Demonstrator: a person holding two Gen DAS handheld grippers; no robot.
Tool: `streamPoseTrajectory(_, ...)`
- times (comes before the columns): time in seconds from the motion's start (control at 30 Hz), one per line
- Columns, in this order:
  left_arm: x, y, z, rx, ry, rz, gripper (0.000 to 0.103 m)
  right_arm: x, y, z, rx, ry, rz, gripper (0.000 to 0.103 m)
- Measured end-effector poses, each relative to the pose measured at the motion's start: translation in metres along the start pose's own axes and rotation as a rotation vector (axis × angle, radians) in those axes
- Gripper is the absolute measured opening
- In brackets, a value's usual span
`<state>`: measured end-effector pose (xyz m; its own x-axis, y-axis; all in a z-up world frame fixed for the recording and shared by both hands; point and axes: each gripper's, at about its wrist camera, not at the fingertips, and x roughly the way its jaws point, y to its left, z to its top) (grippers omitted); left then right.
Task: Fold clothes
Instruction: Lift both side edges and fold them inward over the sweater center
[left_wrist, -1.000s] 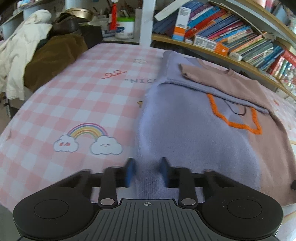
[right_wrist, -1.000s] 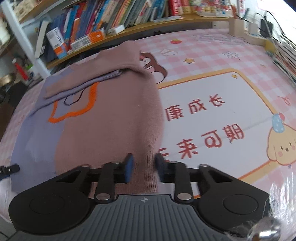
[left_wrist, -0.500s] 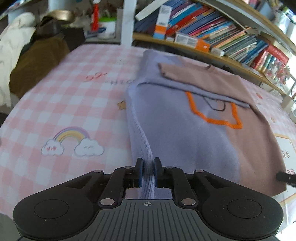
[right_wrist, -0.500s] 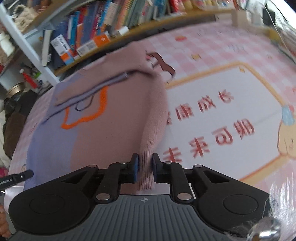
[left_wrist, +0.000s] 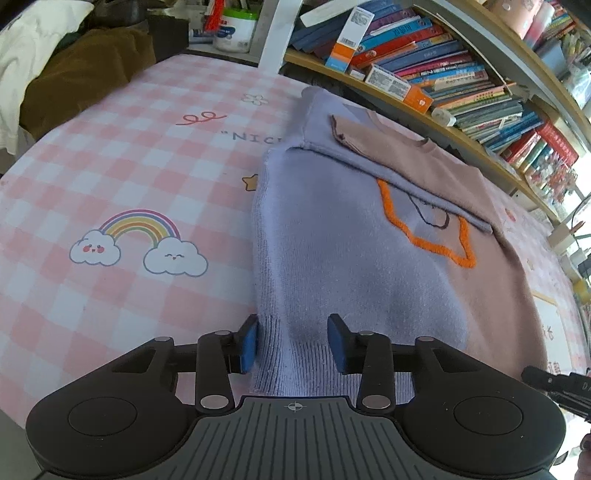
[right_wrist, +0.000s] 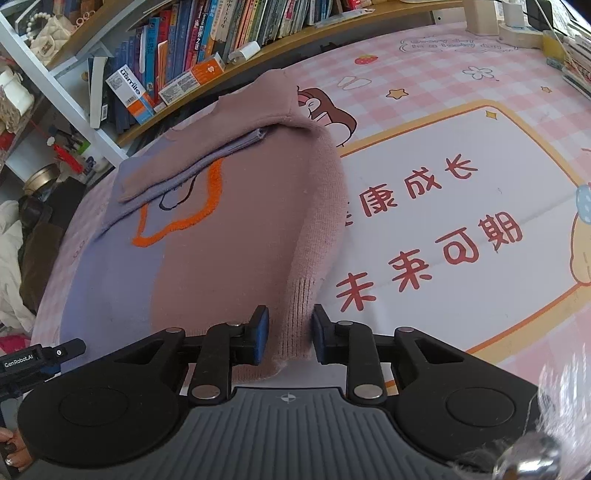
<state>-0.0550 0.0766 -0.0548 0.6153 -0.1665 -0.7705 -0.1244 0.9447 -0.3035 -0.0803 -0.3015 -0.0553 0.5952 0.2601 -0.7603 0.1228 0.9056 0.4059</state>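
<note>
Bookshelves (left_wrist: 436, 70) curve round behind, well beyond both tools, and ahead of them spreads the worktop (left_wrist: 122, 147) in its pink checked cover with a rainbow off to the left. On it lies the sweater (left_wrist: 362, 243), lilac on one half, dusty pink on the other, an orange star outline on the chest, both sleeves already folded across the top. Its ribbed bottom hem sits right at the tools. The left hand-held gripper (left_wrist: 291, 343) has its jaws opening, the lilac hem corner lying between the pads, barely brushing the left one, not pinched. The right hand-held gripper (right_wrist: 290, 334) stands narrowly parted round the pink hem corner (right_wrist: 295, 325), which rises in a ridge between the pads; whether they truly press it, I cannot tell. So this looks like the bottom-up fold being set up. Next call: firm pinches on both corners, then lift and carry the hem evenly towards the collar.
</note>
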Motion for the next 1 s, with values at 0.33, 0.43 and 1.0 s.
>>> streamPoseTrajectory(0.33,-0.011,0.015,-0.013,-0.086,0.01,-0.027,0.004,-0.018,-0.012,-0.007,0.026,0.01,0.02,0.01)
streamPoseTrajectory(0.43,-0.019,0.018,-0.021,-0.111,0.007,-0.046,0.004,-0.029,-0.016,-0.012,0.024,0.009,0.031,0.01)
streamPoseTrajectory(1.0,-0.076,0.023,-0.102,-0.242,0.016,-0.079,0.004,-0.091,-0.044,-0.07,-0.018,0.062,0.079,0.01)
